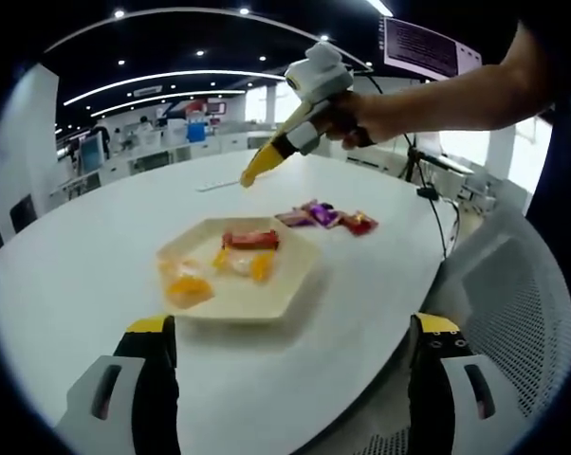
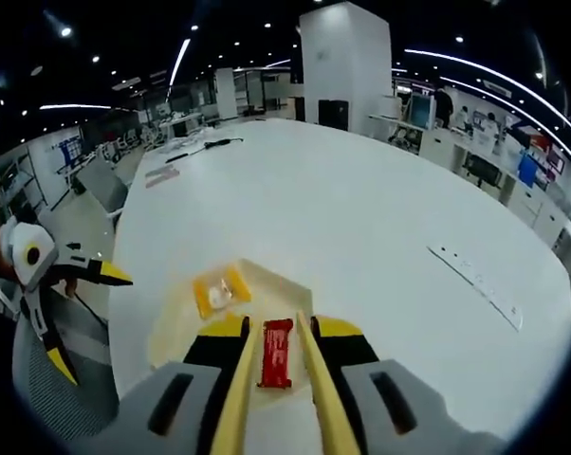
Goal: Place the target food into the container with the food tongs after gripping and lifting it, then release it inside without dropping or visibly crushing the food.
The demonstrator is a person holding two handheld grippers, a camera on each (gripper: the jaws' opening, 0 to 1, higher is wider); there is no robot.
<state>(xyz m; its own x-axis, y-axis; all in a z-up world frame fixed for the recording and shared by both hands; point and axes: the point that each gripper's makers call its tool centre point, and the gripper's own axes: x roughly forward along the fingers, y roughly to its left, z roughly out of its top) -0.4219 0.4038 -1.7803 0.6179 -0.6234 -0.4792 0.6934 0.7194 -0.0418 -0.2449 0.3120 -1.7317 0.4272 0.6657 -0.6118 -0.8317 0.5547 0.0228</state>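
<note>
Tongs (image 2: pixel 278 398) clamped in the right claw (image 2: pixel 276 379) straddle a red packet (image 2: pixel 275 353) on the plate (image 2: pixel 172 332); left claw (image 1: pixel 290 365) gapes over open counter (image 1: pixel 67 275).

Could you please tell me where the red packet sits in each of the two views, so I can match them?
Left gripper view: the red packet lies on the far part of the plate, just above picture centre.
Right gripper view: the red packet lies low in the picture, between the two tong arms.
Shared landmark: the orange packet on the same plate.
</note>
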